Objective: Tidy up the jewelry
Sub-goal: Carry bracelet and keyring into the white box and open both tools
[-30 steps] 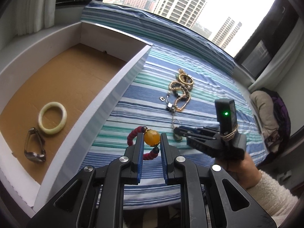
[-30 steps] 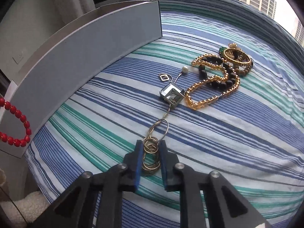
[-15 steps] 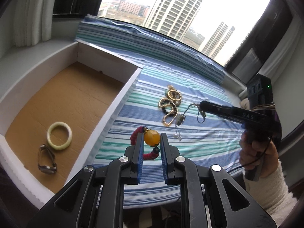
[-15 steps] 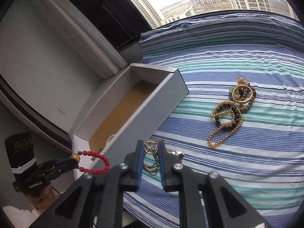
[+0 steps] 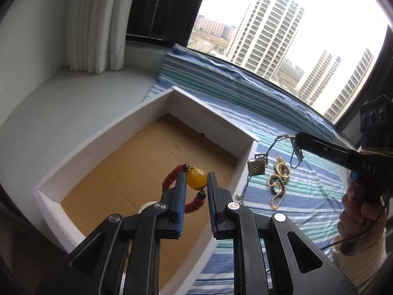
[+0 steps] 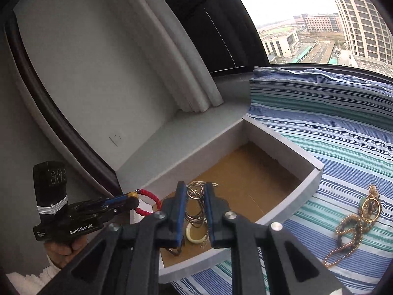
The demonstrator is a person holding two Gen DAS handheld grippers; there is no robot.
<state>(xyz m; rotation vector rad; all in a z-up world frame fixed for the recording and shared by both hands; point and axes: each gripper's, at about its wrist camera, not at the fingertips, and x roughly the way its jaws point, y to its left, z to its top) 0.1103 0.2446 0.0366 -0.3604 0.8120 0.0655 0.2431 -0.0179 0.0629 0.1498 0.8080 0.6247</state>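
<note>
Covering the window ledge is a striped cloth [image 5: 294, 196] in blue, teal and white, with tall towers [image 5: 265, 29] visible through the glass beyond it. Pale folded curtains [image 5: 93, 24] hang at the corner of the room, above a bare grey sill [image 5: 61, 113]. On the near end of the cloth sits a white box [image 5: 103, 147] with a brown cardboard floor; a pale ring bangle [image 6: 195, 233] lies on that floor, and a darker piece beside it is too hidden to name. Loose on the cloth, to the right of the box, lies a heap of gold chain and dark beads [image 6: 353, 221].

The left gripper [image 5: 196, 186] hangs above the box with its jaws drawn in narrow, pinching the amber bead [image 5: 195, 178] of a red beaded bracelet [image 5: 172, 177], whose loop curls out to the left of the blue pads. In the right wrist view the same bracelet shows as a red arc at that gripper's tip.

The right gripper [image 6: 195, 201] is likewise nearly closed, clamped on a cluster of thin metal rings [image 6: 194, 204]. From these a fine chain drops, carrying a small square mesh pendant [image 5: 257, 166] that hangs beside the box's right wall, above the cloth.
</note>
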